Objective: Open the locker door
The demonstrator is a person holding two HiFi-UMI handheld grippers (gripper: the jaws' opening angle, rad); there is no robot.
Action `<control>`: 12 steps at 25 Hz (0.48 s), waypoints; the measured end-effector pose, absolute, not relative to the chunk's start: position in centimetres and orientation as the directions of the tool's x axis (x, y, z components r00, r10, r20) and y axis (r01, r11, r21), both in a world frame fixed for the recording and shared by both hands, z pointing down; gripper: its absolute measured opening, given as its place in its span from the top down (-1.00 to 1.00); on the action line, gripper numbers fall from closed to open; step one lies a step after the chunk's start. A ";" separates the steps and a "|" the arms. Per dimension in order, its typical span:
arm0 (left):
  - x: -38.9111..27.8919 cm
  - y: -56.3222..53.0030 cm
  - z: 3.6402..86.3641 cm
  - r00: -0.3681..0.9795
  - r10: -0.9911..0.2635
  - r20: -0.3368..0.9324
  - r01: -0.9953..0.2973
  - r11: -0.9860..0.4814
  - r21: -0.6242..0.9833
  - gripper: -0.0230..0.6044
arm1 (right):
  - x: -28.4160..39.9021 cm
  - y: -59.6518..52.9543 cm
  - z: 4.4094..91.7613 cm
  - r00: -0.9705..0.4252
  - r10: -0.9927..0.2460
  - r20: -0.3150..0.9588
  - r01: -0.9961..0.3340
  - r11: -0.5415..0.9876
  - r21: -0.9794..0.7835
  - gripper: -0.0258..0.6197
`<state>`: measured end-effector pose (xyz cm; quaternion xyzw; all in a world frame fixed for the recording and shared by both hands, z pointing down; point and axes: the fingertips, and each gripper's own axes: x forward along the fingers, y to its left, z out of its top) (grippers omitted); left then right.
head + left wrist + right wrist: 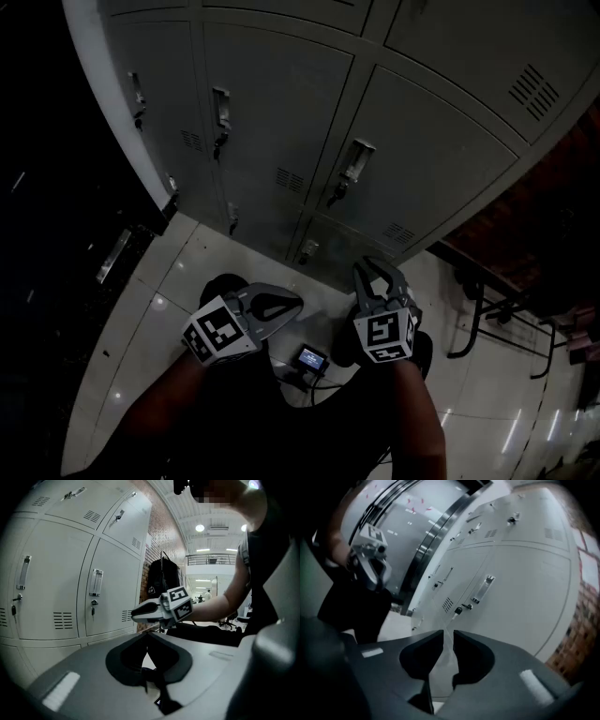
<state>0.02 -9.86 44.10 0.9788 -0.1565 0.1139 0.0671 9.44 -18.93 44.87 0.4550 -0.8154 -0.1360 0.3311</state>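
Left claw [147, 635] is clenched, its dark tips meeting with nothing between them; it hangs low in front of the person, aimed sideways along the lockers rather than at them. Right claw [447, 634] is all but clenched too, only a thin slit showing between its jaws, and it is empty. It points toward the grey metal locker door [525, 588] with the upright silver pull handle [483, 588] and a small key lock [461, 607] just under it, but stands well apart from both.

Every door in the bank of pale grey steel lockers [281, 103] looks shut and flush, so I judge the task not yet started: the approach, the grip on the handle and the pull are all left to do.

As for writing, the black-and-white square markers on the claw cube [179, 603] are patterns, not words. A black backpack [161, 576] beside the lockers carries a small white mark too small to read, and a little lit screen [312, 358] on the pale tiled floor [187, 272] is also illegible.
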 end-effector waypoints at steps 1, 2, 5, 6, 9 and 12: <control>-0.2 -10.0 44.0 0.926 -0.292 0.241 -0.322 -0.942 0.096 0.89 | 9.1 -20.5 44.7 -0.320 -0.851 0.415 -0.615 0.520 0.593 0.71; -0.4 -10.1 44.0 0.927 -0.292 0.237 -0.321 -0.942 0.097 0.89 | 8.7 -22.0 44.5 -0.276 -0.869 0.410 -0.572 0.491 0.657 0.71; -1.0 -10.3 43.7 0.929 -0.292 0.229 -0.320 -0.942 0.099 0.89 | 7.4 -26.2 43.5 -0.184 -0.910 0.371 -0.427 0.414 0.804 0.67; -1.1 -10.3 43.6 0.929 -0.292 0.226 -0.320 -0.942 0.099 0.89 | 6.9 -27.4 43.0 -0.166 -0.920 0.355 -0.379 0.392 0.839 0.62; -1.4 -10.3 43.6 0.933 -0.289 0.212 -0.316 -0.943 0.102 0.89 | 5.4 -30.1 42.4 -0.132 -0.937 0.324 -0.236 0.347 0.908 0.53; -1.6 -10.4 43.6 0.935 -0.289 0.207 -0.316 -0.943 0.108 0.89 | 4.5 -31.7 43.0 -0.095 -0.948 0.303 -0.092 0.312 0.946 0.56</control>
